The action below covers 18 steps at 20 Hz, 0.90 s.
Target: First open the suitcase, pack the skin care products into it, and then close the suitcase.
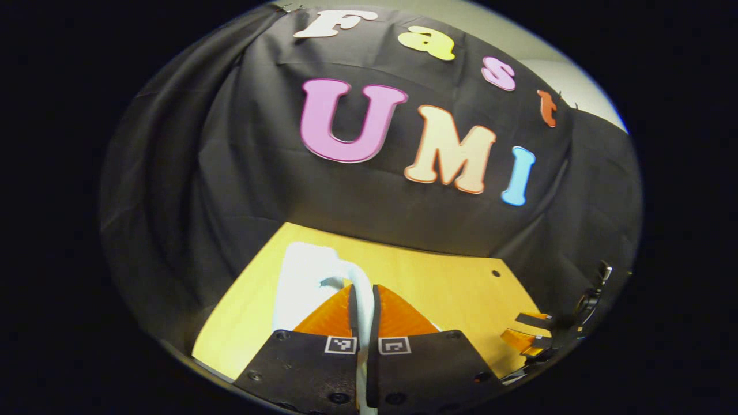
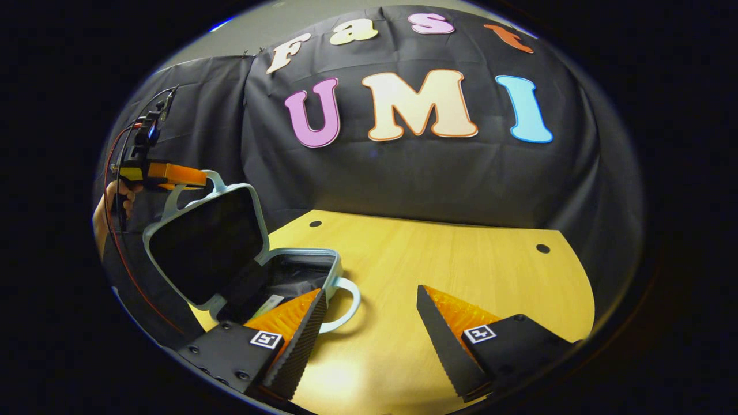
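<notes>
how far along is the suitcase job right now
Done: the suitcase is open, its lid raised, and something pale lies inside, though I cannot tell what it is. In hand: the left claw is shut on the lid handle, holding the lid up. The right claw hangs open over the table beside the case. Left: any further packing, then closing the lid.

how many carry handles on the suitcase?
2. One handle on the raised lid, gripped by the left gripper; it is the handle between the fingers in the left gripper view. The other handle is on the base, resting on the table.
</notes>
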Each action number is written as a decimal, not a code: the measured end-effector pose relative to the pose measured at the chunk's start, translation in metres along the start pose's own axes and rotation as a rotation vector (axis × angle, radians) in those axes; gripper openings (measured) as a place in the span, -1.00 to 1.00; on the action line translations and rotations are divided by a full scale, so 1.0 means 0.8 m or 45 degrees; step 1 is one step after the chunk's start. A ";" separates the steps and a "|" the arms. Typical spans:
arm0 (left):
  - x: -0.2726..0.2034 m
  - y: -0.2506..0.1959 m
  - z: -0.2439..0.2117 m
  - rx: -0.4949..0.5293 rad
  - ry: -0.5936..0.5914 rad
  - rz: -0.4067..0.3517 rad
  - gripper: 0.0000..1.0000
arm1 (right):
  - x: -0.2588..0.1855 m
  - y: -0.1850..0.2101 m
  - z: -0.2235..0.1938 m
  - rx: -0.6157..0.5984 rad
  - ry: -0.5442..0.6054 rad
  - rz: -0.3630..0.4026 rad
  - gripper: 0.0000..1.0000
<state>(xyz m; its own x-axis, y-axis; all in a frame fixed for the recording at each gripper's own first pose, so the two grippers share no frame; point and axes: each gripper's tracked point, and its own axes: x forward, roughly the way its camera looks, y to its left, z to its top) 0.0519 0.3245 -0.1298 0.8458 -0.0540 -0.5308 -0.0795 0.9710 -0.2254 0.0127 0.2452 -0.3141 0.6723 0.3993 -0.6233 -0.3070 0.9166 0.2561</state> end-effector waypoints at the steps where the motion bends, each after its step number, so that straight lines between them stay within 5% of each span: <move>1: 0.010 -0.018 -0.006 -0.003 0.012 -0.030 -1.00 | -0.003 -0.010 0.001 0.000 -0.003 -0.012 0.97; 8: 0.077 -0.122 -0.104 0.022 0.211 -0.190 -1.00 | -0.028 -0.077 0.003 0.034 -0.024 -0.115 0.96; 18: 0.141 -0.160 -0.253 0.144 0.439 -0.116 -0.96 | -0.076 -0.153 -0.007 0.043 -0.030 -0.227 0.96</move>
<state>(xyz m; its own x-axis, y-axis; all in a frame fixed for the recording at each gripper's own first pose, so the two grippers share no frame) 0.0505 0.1470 -0.3265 0.6178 -0.1978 -0.7610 0.0631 0.9772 -0.2028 0.0052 0.1088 -0.3114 0.7297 0.2305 -0.6438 -0.1592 0.9729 0.1678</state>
